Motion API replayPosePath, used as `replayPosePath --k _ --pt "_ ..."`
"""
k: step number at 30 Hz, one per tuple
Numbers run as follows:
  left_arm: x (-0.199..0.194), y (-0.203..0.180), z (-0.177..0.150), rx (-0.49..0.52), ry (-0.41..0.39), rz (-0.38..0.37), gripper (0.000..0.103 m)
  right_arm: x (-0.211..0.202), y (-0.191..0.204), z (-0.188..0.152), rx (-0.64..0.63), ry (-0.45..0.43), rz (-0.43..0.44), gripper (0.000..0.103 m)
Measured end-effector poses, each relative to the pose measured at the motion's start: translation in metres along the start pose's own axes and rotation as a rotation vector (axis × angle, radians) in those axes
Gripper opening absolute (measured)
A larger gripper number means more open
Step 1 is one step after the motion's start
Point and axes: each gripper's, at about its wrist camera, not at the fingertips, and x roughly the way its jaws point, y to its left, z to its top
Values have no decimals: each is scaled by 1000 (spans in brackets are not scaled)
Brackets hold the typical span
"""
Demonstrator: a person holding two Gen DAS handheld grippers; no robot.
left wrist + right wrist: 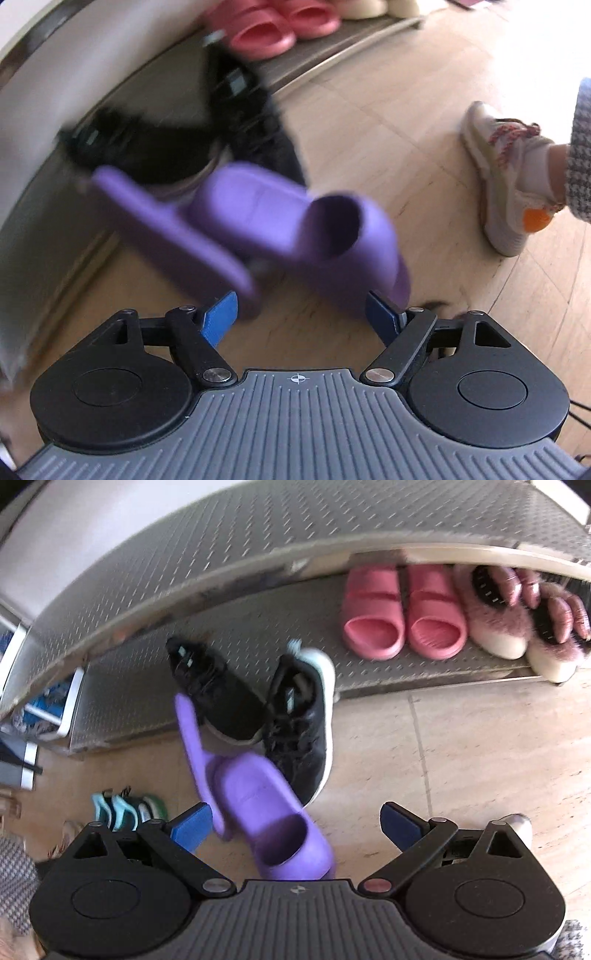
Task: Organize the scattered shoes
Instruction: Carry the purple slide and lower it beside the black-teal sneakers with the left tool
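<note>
Floor below — both grippers tilt steeply down, jaws apart.

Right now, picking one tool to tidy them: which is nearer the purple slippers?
Probably left. The purple slippers loom large just past the open fingertips of the left tool; for the right tool they look smaller, framed between its open fingers.

Bright daylight, soft shadows; motion blur in both views; fisheye bending at edges
</note>
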Motion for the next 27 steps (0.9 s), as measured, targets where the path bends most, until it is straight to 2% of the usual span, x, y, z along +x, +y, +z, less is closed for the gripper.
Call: replayPosePath --k 4,8,12,16,20,23,25,27 --pt "0 38 -13 -230 16 16 81 3 9 -10 8 22 32 99" --pt "-1 63 -11 -394 7 17 81 20 10 -19 23 65 35 99" --pt "7 70 -3 -431 3 28 81 55 10 -27 47 108 66 95" --pt "18 79 1 -469 -9 40 81 78 15 -34 -12 169 -46 94" --pt "29 107 20 -634 -87 24 81 69 21 -34 -38 167 -68 96" --pt "40 122 46 -694 -142 52 81 64 19 -34 -31 168 -62 97" --pt "50 127 58 -694 -135 77 81 62 17 -32 -14 181 -49 97" --pt "66 132 69 -685 -94 104 78 61 14 -28 11 195 -26 97"
